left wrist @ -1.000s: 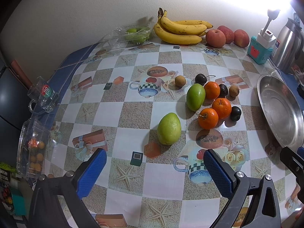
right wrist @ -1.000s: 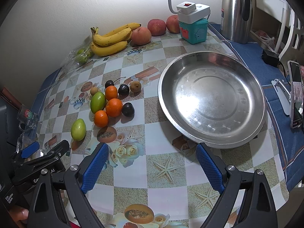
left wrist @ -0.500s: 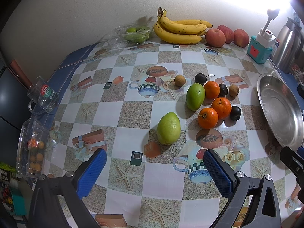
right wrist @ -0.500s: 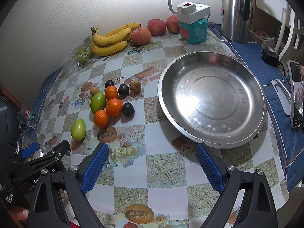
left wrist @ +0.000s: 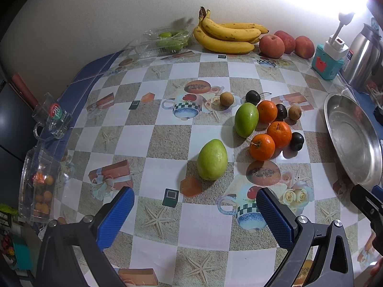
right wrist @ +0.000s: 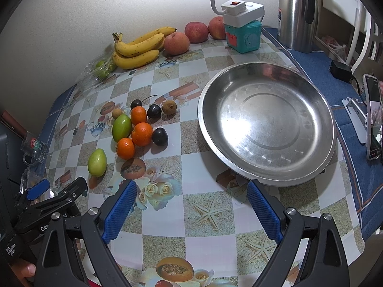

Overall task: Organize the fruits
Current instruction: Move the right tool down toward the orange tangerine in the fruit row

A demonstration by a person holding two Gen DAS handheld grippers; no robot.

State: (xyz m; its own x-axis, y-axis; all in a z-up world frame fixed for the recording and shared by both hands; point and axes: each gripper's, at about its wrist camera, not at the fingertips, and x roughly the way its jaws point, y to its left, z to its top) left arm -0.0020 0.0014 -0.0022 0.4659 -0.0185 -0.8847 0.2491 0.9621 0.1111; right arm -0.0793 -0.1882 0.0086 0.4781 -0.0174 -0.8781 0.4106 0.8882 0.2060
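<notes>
Beyond the open, empty fingers of the left gripper (left wrist: 195, 211) stands the near green fruit (left wrist: 212, 159), upright, left of the steel bowl (left wrist: 354, 143).

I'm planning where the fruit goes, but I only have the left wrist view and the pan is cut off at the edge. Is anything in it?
Observer: No. The right wrist view shows the whole pan, and it holds nothing.
Operator: What's on its right side?
Observer: A phone standing upright on a stand, on the blue cloth to the right of the pan.
Operator: And the right gripper?
Observer: The right gripper is open with nothing between its fingers. It points at the pan's near rim.
</notes>
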